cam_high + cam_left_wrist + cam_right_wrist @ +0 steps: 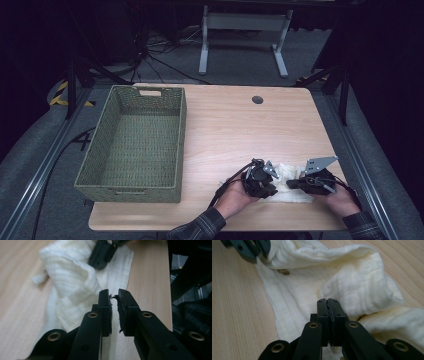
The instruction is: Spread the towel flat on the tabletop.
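A crumpled white cloth (292,176) lies near the front right edge of the wooden table (235,130). In the left gripper view the left gripper (114,295) hovers over the cloth (72,282) with a narrow gap between its jaws and nothing in it. My right gripper (327,301) has its jaws pressed together, tips down on the cloth (352,282); whether a fold is pinched I cannot tell. From above, the left gripper (274,191) and right gripper (294,184) face each other across the cloth. A small brown stain (283,271) marks the cloth.
A green woven basket (129,192) with nothing in it stands on the left half of the table. A round cable hole (257,99) sits near the far edge. The table's right edge runs close beside the cloth. A person's plaid sleeves come in from the bottom.
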A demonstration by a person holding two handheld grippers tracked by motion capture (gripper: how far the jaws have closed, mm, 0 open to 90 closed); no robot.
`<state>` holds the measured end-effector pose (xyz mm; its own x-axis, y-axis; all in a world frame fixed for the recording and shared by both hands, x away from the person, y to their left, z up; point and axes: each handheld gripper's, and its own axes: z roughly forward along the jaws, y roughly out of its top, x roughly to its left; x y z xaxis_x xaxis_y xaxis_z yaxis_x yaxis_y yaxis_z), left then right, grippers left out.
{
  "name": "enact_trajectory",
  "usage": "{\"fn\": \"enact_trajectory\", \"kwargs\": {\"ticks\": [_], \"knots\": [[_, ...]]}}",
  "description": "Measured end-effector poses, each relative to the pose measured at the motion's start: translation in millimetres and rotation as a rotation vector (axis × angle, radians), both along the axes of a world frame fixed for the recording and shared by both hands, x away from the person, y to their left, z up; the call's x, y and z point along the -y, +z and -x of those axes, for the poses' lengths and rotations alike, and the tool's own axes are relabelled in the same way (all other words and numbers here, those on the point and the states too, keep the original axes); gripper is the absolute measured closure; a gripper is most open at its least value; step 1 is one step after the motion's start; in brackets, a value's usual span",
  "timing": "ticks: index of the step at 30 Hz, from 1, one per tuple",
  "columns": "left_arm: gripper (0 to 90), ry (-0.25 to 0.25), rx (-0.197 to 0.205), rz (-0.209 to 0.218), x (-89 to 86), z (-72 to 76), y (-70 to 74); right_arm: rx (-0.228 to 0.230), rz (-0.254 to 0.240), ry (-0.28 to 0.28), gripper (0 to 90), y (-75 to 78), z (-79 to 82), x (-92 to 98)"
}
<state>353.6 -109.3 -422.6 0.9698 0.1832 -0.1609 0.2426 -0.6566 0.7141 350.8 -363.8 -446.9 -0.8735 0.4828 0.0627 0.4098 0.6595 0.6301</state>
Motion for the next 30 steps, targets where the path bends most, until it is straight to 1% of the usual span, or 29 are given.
{"fn": "enact_trajectory", "kwargs": {"ticks": [2, 4, 6, 7, 8, 9, 11, 12, 13, 14, 15, 17, 19, 20, 21, 22, 24, 26, 29, 30], "knots": [[78.1, 0.030, 0.018, 0.020, -8.0, -3.6, 8.2, 0.000, 0.000, 0.001, 88.7, 0.0, -0.1, 0.0], [76.1, 0.060, 0.032, 0.030, -16.1, -11.1, 12.6, 0.003, 0.002, 0.004, 88.7, 0.0, -0.1, 0.0], [73.1, 0.103, 0.021, 0.041, -21.5, -19.9, 11.1, 0.002, 0.003, 0.003, 88.7, 0.3, 0.2, -0.2], [71.6, 0.121, 0.006, 0.040, -22.3, -25.1, 7.7, 0.003, 0.003, 0.004, 88.7, 0.3, 0.2, -0.3], [70.1, 0.126, 0.001, 0.040, -21.4, -28.8, 3.8, 0.001, 0.005, 0.001, 88.7, 0.3, 0.4, -0.5], [69.2, 0.128, -0.002, 0.023, -19.8, -31.4, -0.2, 0.002, 0.006, 0.002, 88.7, 0.3, 0.2, -0.4], [67.8, 0.120, 0.001, 0.001, -14.8, -35.5, -8.2, 0.002, 0.004, 0.004, 88.7, 0.4, 0.1, -0.3], [66.9, 0.120, -0.011, 0.000, -12.1, -36.5, -12.0, 0.002, 0.005, 0.001, 88.6, 0.2, 0.3, -0.5], [65.9, 0.110, -0.010, -0.008, -9.8, -38.3, -15.2, 0.003, 0.006, 0.002, 88.6, 0.2, 0.3, -0.5], [64.3, 0.116, -0.017, -0.006, -7.0, -38.0, -18.1, 0.003, 0.005, 0.003, 88.6, 0.2, 0.3, -0.5], [63.9, 0.104, -0.016, -0.021, -4.2, -38.0, -21.1, 0.002, 0.005, 0.003, 88.6, 0.2, 0.3, -0.4], [64.0, 0.092, -0.010, -0.027, -0.3, -37.2, -24.6, 0.006, 0.007, 0.003, 88.6, 0.0, 0.3, -0.4], [65.2, 0.077, -0.002, -0.042, 2.4, -35.4, -26.0, 0.007, 0.007, 0.006, 88.5, 0.2, 0.5, -0.5], [66.3, 0.081, -0.001, -0.046, 3.6, -33.9, -26.3, 0.007, 0.005, 0.005, 88.5, 0.1, 0.6, -0.6], [67.4, 0.065, 0.004, -0.049, 4.3, -33.5, -26.6, 0.008, 0.006, 0.006, 88.5, 0.1, 0.6, -0.6], [73.7, 0.065, 0.004, -0.049, 4.3, -33.5, -26.6, 0.008, 0.006, 0.006, 88.5, 0.1, 0.6, -0.6], [81.0, 0.049, 0.004, -0.060, 3.7, -33.0, -26.4, 0.008, 0.006, 0.005, 88.5, 0.1, 0.7, -0.6], [87.7, 0.048, -0.005, -0.055, 3.0, -32.8, -25.8, 0.008, 0.007, 0.006, 88.5, 0.2, 0.6, -0.6], [89.2, 0.051, 0.001, -0.045, 0.4, -32.2, -21.6, 0.008, 0.006, 0.006, 88.5, 0.2, 0.7, -0.6], [89.3, 0.064, -0.001, -0.042, -0.6, -31.2, -20.1, 0.008, 0.006, 0.006, 88.5, 0.2, 0.6, -0.6]]}}
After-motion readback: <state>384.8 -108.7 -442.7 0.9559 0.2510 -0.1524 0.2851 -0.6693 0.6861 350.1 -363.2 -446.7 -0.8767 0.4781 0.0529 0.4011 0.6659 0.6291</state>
